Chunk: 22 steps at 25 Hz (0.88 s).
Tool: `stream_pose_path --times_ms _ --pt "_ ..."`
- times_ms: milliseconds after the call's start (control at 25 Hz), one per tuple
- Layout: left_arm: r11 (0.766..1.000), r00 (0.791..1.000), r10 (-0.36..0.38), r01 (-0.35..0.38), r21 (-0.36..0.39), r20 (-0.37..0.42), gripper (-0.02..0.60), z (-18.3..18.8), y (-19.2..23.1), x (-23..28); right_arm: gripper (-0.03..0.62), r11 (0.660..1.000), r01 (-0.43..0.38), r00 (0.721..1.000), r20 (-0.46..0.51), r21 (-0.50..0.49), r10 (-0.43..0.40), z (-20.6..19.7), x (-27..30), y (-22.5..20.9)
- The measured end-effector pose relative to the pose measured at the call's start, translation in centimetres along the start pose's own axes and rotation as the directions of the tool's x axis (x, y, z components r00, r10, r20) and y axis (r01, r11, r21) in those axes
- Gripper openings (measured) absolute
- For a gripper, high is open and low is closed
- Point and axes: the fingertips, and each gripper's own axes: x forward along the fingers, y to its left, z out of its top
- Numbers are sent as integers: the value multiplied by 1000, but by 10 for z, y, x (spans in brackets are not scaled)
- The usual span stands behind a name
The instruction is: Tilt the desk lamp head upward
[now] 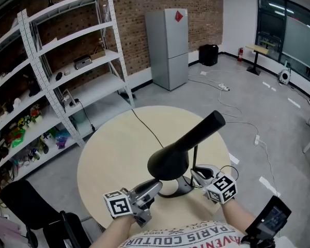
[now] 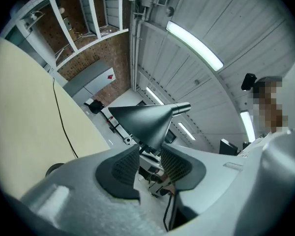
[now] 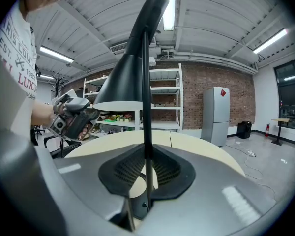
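head view: the lamp head [image 1: 170, 159] hangs over the near side of the table [image 1: 113, 143]. its long axis runs from the wide mouth, low beside the left gripper [image 1: 154, 186], up and away to the narrow end at right. the right gripper [image 1: 196, 173] sits at the stem [image 1: 195, 156].

left gripper view: jaws stand apart, with the mouth's rim just ahead between their tips, seemingly untouched.

right gripper view: jaws clamp the upright stem, so the left hand is nearer the head.
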Motion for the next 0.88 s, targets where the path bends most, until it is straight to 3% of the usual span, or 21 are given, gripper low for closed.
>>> stream_pose_path --times_ms 280,480,880 --pt "990 993 -60 72 -120 97 141 11 7 3 46 1000 -7 1000 7 -1 7 -1 -1 4" --pt "967 979 -110 146 -210 174 134 14 3 8 46 1000 -4 1000 4 -4 4 0 -1 4" --pt "946 962 -145 203 -253 230 101 18 2 11 46 1000 1 1000 23 -2 -1 0 1 1"
